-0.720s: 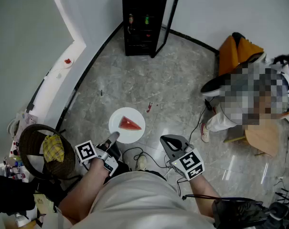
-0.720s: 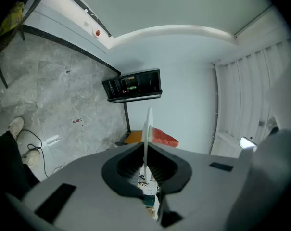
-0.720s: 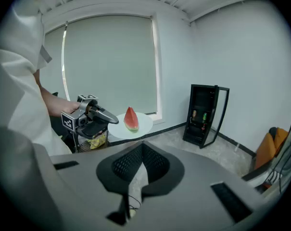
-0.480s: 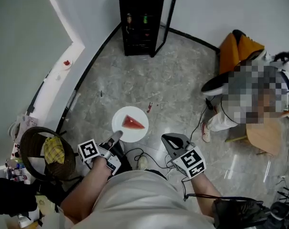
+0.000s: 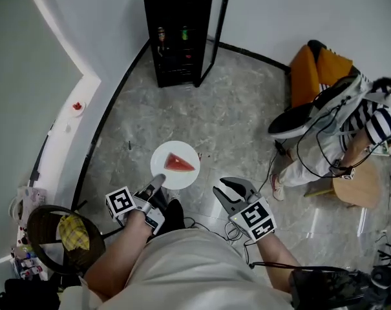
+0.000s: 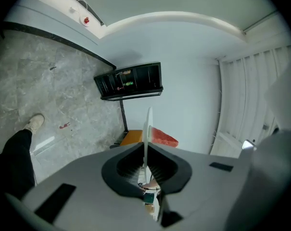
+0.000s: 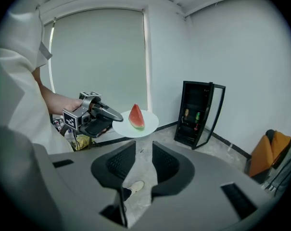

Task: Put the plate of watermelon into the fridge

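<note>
A white plate [image 5: 174,173] carries a red watermelon wedge [image 5: 179,163] and hangs above the grey floor. My left gripper [image 5: 158,183] is shut on the plate's near rim. In the left gripper view the plate [image 6: 147,129] shows edge-on between the jaws, with the wedge [image 6: 162,137] on its right side. My right gripper [image 5: 234,189] is open and empty, to the right of the plate. The black fridge [image 5: 179,31] stands ahead against the wall with its glass door [image 5: 218,18] swung open. The right gripper view shows the plate [image 7: 149,123], the wedge [image 7: 136,116] and the fridge [image 7: 196,113].
A person sits at the right [image 5: 350,128] beside an orange seat [image 5: 318,70] and a wooden stool [image 5: 353,186]. Cables [image 5: 292,166] trail on the floor there. A wicker basket [image 5: 59,237] stands at the lower left. A white ledge [image 5: 59,128] runs along the left wall.
Both grippers and the plate have moved a little toward the fridge, which now shows lower and further left in the head view. The left gripper's hold on the plate is unchanged.
</note>
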Available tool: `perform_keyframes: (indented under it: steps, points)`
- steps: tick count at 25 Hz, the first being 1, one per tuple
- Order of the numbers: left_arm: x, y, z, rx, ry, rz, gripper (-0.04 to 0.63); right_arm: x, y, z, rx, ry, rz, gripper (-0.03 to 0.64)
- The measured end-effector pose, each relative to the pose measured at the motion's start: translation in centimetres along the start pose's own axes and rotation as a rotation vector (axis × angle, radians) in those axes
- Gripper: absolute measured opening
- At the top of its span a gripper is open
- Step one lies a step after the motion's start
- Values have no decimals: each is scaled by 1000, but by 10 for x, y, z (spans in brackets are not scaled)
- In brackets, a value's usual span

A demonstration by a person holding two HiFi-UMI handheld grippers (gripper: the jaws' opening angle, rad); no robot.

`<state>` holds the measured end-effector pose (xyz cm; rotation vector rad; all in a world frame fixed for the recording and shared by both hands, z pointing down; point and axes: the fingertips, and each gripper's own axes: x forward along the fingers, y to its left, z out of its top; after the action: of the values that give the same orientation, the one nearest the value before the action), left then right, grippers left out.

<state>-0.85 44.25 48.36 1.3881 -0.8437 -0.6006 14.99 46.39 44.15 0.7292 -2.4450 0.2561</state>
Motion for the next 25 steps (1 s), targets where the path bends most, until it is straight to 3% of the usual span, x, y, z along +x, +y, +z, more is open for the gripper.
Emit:
perform_keyframes:
  steps: [12,16,25]
  points:
    - [134,-35,158,93,66,-8,20,104,-122,126,4,16,-72,103]
    - [172,-27,193,71,38,9,20,137,-151,149,-11,27,-39,100]
    - [276,-12,272,37,-34,60,20,219,-250,185,-66,37,110,24]
